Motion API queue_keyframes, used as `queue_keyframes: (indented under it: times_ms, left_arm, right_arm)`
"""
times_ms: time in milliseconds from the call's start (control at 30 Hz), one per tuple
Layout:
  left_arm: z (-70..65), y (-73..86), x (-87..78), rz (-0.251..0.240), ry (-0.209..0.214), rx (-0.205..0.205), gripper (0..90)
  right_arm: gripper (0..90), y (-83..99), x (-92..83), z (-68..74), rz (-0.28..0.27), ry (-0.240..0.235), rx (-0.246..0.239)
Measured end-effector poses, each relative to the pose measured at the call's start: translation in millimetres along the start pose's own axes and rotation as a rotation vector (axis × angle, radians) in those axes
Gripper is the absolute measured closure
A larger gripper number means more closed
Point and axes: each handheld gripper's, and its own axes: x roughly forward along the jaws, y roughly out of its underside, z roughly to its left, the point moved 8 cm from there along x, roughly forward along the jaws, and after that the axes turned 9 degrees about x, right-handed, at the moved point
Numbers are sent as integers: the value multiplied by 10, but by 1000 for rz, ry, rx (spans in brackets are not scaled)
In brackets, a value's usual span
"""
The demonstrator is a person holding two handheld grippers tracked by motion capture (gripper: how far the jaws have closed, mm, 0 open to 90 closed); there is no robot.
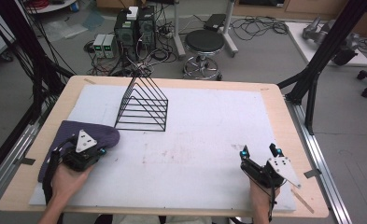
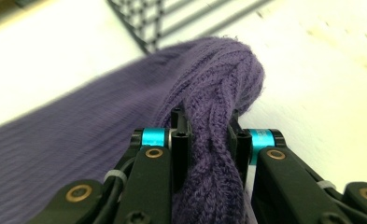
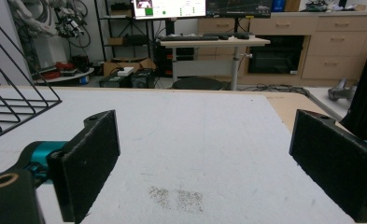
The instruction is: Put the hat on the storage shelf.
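Observation:
A purple knitted cloth (image 1: 67, 135) lies at the near left of the white mat (image 1: 204, 140), folded over at its right end. My left gripper (image 1: 97, 150) is shut on a bunched fold of that purple knitted cloth (image 2: 209, 140), which bulges up between the jaws. My right gripper (image 1: 260, 151) rests at the near right, held by a hand, its jaws wide apart over bare mat. In the right gripper view its pads (image 3: 88, 158) have nothing between them.
A black wire rack (image 1: 144, 105) stands on the mat behind the cloth; its corner (image 3: 13, 107) shows at the left of the right gripper view. The wooden table edge (image 1: 284, 112) frames the mat. Black frame poles stand beside the table.

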Motion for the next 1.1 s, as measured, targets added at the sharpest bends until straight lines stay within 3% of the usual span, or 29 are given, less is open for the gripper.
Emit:
queue_keyframes:
  times_ms: [33, 67, 200, 233, 267, 300, 333, 433, 567, 800, 933, 967, 1000, 1033, 1067, 1100]
  left_arm:
    - [0, 0, 0, 0, 0, 0, 765]
    - [54, -22, -49, -31, -48, -10, 765]
    - [161, -56, -144, -101, -148, -19, 765]
    - [161, -56, -144, -101, -148, -19, 765]
    - [198, -86, -199, -153, -203, -23, 765]
    - [223, -109, -232, -181, -228, -26, 765]
    - [223, -109, -232, -181, -228, -26, 766]
    - [348, -217, -404, -276, -293, -34, 765]
    - [474, -299, -581, -361, -332, -52, 765]
    - [637, -533, -847, -497, -356, -69, 765]
    - [649, -698, -952, -571, -362, -40, 764]
    - [649, -698, -952, -571, -362, -40, 764]
    - [628, -784, -1021, -623, -351, -11, 764]
    - [628, -784, -1021, -623, -351, -11, 764]
    - [597, -882, -1105, -684, -341, 3, 764]
    - [587, -913, -1131, -703, -343, 7, 764]
  right_arm:
    - [78, 1, -1, 0, 1, 1, 1]
    - [78, 0, -2, 1, 0, 1, 2]
    - [78, -14, -7, 3, -11, 2, 0]
    - [78, -12, -8, 9, -9, 2, 6]
    - [78, -9, -10, 13, -8, 1, 10]
    - [78, -11, -11, 14, -9, 2, 9]
    - [78, -12, -11, 15, -10, 2, 8]
    - [78, -13, -14, 19, -11, 2, 8]
    - [78, -20, -12, 13, -17, 1, 8]
    - [78, -24, -10, 21, -20, -3, 21]
    - [78, -24, 5, 49, -19, -7, 19]
    - [78, -22, 6, 62, -16, -9, 20]
    - [78, -25, 10, 67, -19, -8, 16]
    - [78, -27, 11, 70, -21, -9, 15]
    - [78, -28, 11, 73, -21, -9, 16]
    - [78, -30, 11, 76, -23, -11, 16]
